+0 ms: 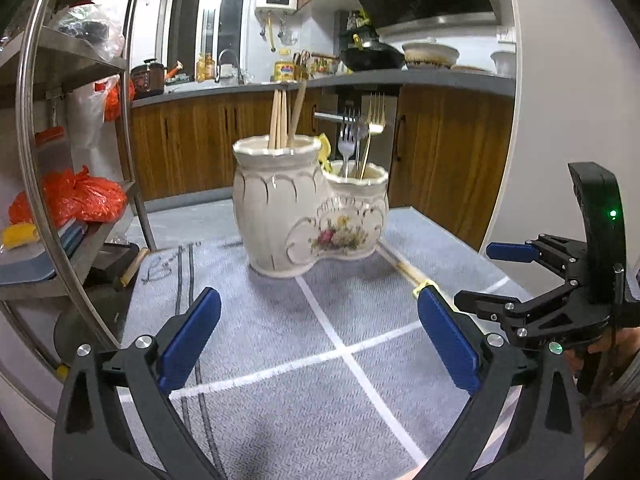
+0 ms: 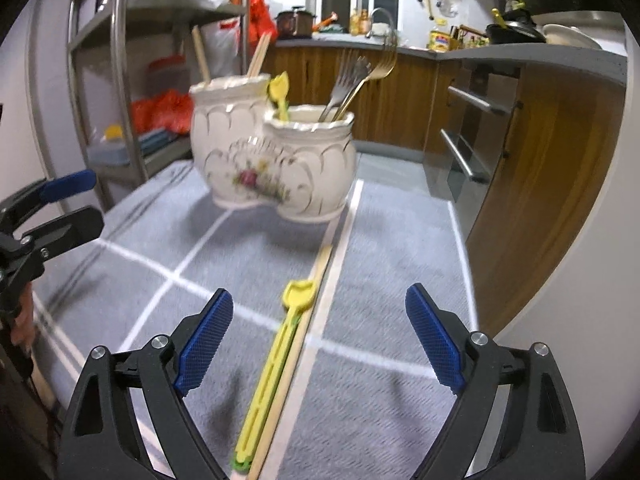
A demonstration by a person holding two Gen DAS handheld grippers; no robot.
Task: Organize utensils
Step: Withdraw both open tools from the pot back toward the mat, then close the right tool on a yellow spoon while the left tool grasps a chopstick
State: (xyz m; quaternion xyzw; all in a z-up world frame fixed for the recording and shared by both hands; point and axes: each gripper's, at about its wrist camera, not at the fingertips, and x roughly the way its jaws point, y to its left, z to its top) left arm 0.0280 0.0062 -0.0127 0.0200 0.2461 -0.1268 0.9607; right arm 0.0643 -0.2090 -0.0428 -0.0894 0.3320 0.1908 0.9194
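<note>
- Right wrist view: the right gripper (image 2: 320, 344) is wide open and holds nothing. A yellow spoon (image 2: 276, 364) and a chopstick (image 2: 298, 344) lie on the gray mat (image 2: 400, 280) between its jaws.
- Left gripper (image 1: 320, 336) is wide open too, empty, facing the white holder (image 1: 308, 216).
- Go low, pinch one thing only, then drop it into the holder.

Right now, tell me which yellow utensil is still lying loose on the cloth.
The yellow utensil lying flat beside a wooden chopstick, below the open right gripper. The other yellow one stands upright in the ceramic holder.
</note>
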